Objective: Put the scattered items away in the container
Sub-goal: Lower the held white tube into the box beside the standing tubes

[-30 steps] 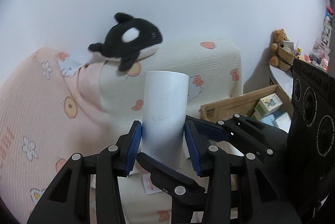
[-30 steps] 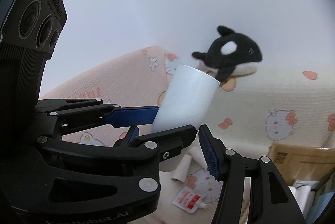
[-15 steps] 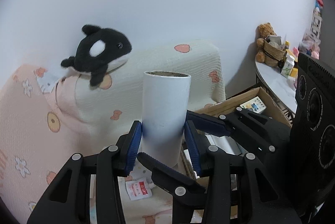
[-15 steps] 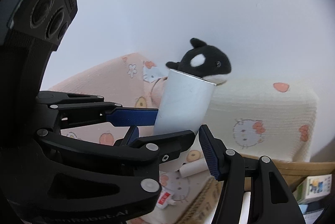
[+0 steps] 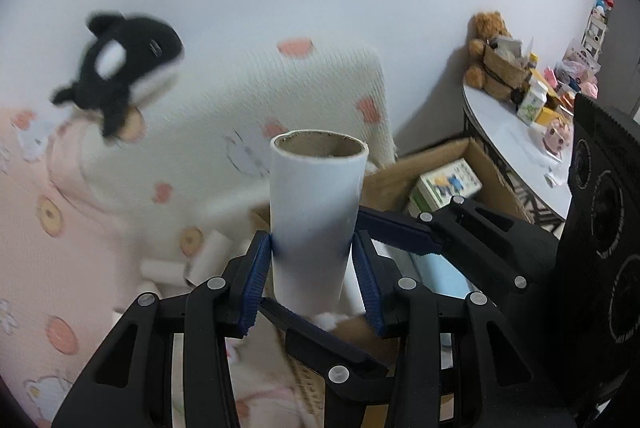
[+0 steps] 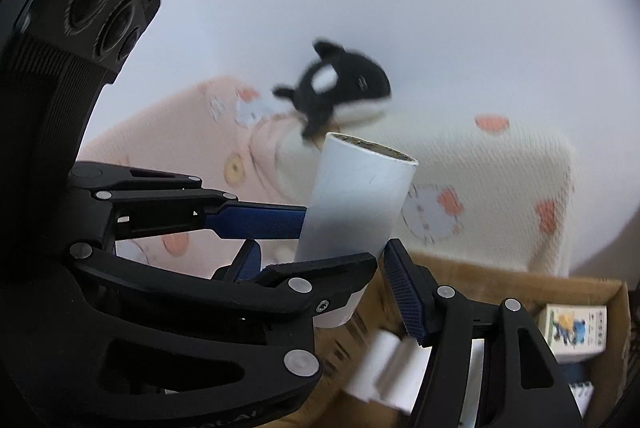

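My left gripper (image 5: 314,274) is shut on a white cardboard tube (image 5: 318,211) and holds it upright above the near edge of a brown cardboard box (image 5: 452,163). The tube also shows in the right wrist view (image 6: 356,205), where my right gripper (image 6: 326,286) has its fingers spread around the tube's lower part, crossing the left gripper's fingers; whether it grips is unclear. The box (image 6: 520,278) holds white rolls (image 6: 384,368) and a printed carton (image 5: 444,187). Several small white tubes (image 5: 208,262) lie on the pink blanket.
A black and white orca plush (image 5: 120,61) sits on the cushion back (image 5: 304,95). A round white table (image 5: 516,135) at the right carries a teddy bear (image 5: 488,51) and small boxes. The wall is behind.
Both grippers have moved right with the tube, from over the blanket to over the cardboard box. The plush has slid left in view. The left grip is unchanged.
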Motion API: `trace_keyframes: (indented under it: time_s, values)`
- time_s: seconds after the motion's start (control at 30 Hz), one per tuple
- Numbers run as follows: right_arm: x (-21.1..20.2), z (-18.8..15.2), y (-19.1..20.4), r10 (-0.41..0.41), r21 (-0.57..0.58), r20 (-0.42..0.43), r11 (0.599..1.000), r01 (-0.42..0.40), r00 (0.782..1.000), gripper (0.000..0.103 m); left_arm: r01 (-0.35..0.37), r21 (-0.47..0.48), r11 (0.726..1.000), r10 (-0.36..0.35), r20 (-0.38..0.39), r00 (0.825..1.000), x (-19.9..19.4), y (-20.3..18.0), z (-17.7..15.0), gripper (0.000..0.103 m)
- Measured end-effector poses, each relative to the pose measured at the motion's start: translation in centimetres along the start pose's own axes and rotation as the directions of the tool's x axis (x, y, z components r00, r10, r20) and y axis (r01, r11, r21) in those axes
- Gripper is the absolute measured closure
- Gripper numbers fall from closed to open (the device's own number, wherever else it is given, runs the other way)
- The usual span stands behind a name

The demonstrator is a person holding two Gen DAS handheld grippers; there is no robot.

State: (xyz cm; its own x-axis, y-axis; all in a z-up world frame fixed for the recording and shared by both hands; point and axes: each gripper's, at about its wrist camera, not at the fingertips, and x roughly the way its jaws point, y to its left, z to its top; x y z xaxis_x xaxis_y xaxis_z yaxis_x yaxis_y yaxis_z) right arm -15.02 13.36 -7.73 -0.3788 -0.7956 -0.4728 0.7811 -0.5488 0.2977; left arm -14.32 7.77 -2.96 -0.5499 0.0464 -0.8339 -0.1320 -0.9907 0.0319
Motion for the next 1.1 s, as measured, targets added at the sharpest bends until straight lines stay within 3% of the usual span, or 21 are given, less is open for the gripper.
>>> trace_keyframes:
  time_s: [0.23, 0.43, 0.6, 0.73, 1.1]
  values:
    - [1.0, -2.1, -2.5, -0.021, 0.023, -0.108, 0.999, 0.024, 0.994, 0.042, 0.054, -0.021, 0.998, -0.056, -0.112, 0.992, 3.5, -1.1, 0.0, 0.057]
    - [2.2, -2.6, -4.5, -0.009, 0.068, -0.197, 0.997, 0.023, 0.980, 0.042, 0.101, -0.069, 0.993, -0.112, -0.195, 0.974, 6.2, -1.2, 0.2, 0.057]
    - [3.5, -3.6, -6.4, 0.036, 0.173, -0.309, 0.985, 0.019, 0.950, 0.043, 0.127, -0.129, 0.983, -0.158, -0.271, 0.949, 8.5, -1.2, -0.5, 0.057]
    - [4.4, -4.8, -7.1, 0.029, 0.199, -0.367, 0.979, 0.048, 0.930, 0.053, 0.110, -0.124, 0.986, -0.143, -0.304, 0.942, 9.9, -1.7, -1.0, 0.058]
    - [5.8, -6.5, -9.7, 0.131, 0.354, -0.438, 0.935, 0.037, 0.889, 0.057, 0.095, -0.241, 0.966, -0.184, -0.382, 0.906, 12.7, -0.8, -1.7, 0.059]
